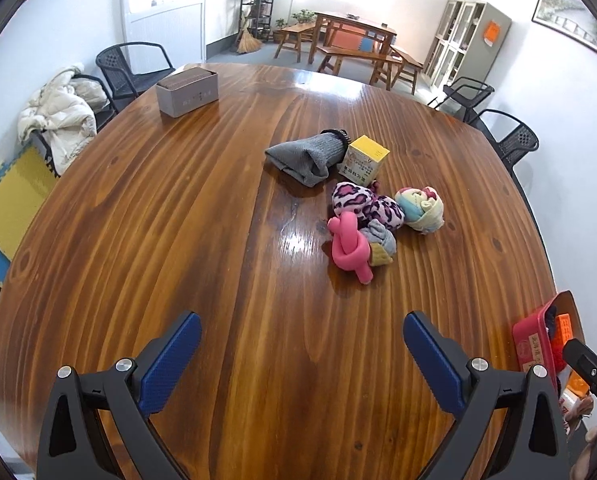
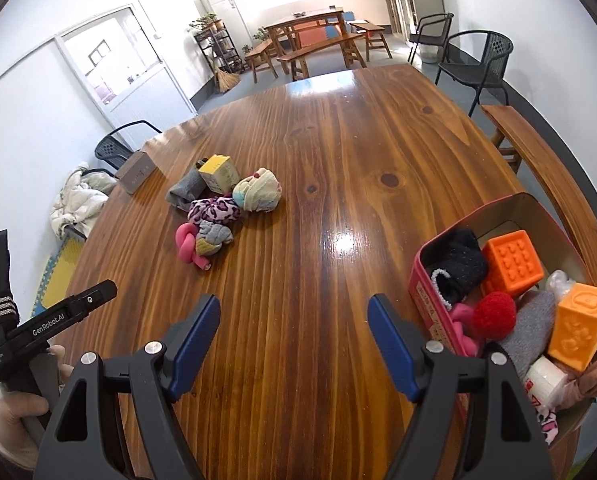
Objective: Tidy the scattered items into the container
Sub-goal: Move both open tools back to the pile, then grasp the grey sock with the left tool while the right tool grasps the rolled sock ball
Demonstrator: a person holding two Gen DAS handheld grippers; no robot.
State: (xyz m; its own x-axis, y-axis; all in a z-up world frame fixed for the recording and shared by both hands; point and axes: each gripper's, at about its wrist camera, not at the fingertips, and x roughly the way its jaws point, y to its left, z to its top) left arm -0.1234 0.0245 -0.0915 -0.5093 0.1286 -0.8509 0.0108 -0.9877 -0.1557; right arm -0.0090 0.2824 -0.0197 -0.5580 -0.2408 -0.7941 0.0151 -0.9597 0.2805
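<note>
Wooden tabletop, broad and glossy, carries everything we see. At its right edge sits the red container, already packed with two orange blocks (one studded), dark and grey socks and a red pom-pom. Toward the middle lies the scattered cluster: a grey sock touching a yellow box, then a leopard-print bundle, a pastel rolled sock and a pink knotted toy. Our left gripper hangs over bare wood near the near edge, spread wide and empty; our right gripper likewise gapes with nothing between its pads, just beside the container.
</note>
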